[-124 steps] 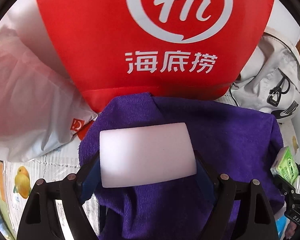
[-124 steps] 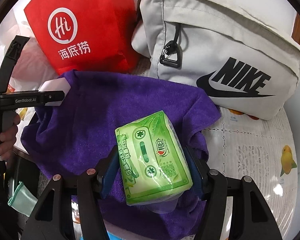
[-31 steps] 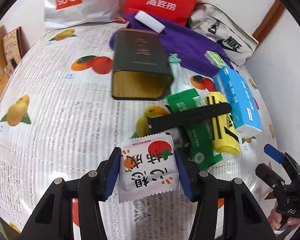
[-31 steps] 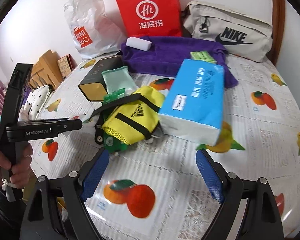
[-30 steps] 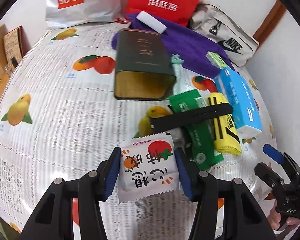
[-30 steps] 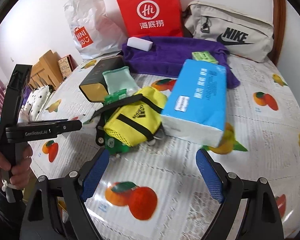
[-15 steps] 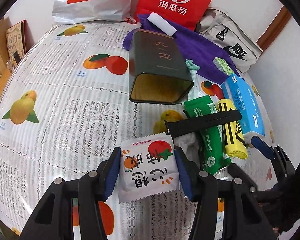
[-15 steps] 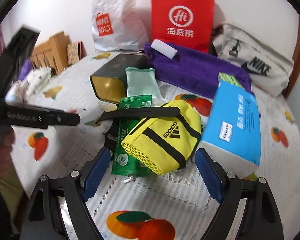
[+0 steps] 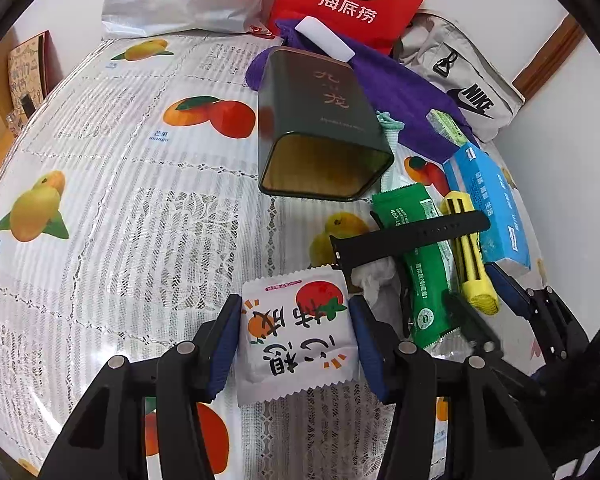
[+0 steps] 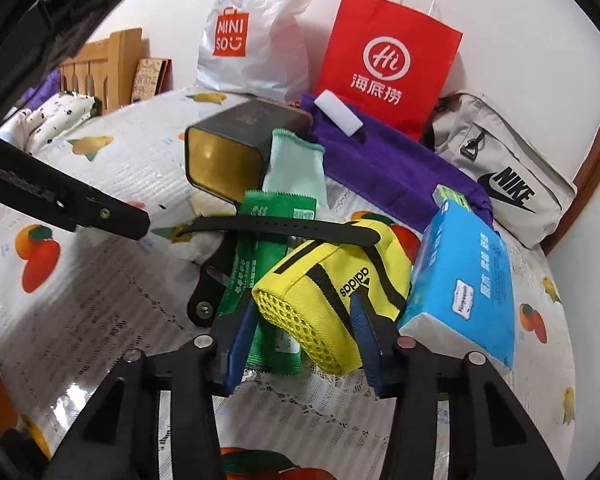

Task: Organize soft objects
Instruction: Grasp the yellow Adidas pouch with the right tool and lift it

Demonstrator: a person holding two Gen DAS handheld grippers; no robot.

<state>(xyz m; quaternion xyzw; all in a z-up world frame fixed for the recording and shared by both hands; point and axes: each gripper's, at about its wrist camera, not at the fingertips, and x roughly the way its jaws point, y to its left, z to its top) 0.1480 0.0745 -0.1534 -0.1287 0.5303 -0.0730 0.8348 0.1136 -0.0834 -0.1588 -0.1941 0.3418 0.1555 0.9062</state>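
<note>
Surface: fruit-printed lace tablecloth over a table against a white wall, cluttered toward the right side.
Left gripper: the left gripper holds a white snack sachet printed with a persimmon; both blue pads press its side edges, so the jaws stand part-way, as wide as the packet. It hangs over bare cloth, apparently waiting to be carried off.
Right gripper: the right gripper has just been closing, with the yellow adidas pouch between its pads. Both pads now lie against the pouch's mesh end, so I judge the grip made, though the pouch is not yet lifted.
Pile near the pouch: a green foil packet lies under and left of it; a black watch strap runs across both, so lifting the pouch may drag the strap along. A blue tissue pack touches the pouch's right side.
Middle ground: a dark green tin lies on its side, open mouth toward the cameras, with a mint green cloth beside it.
Sorting spot: a purple towel is spread near the wall; a white sponge block and a small green tissue packet lie on it, so it looks like the place where soft things are gathered.
Back row: MINISO plastic bag, red Haidilao paper bag, grey Nike pouch bag.
</note>
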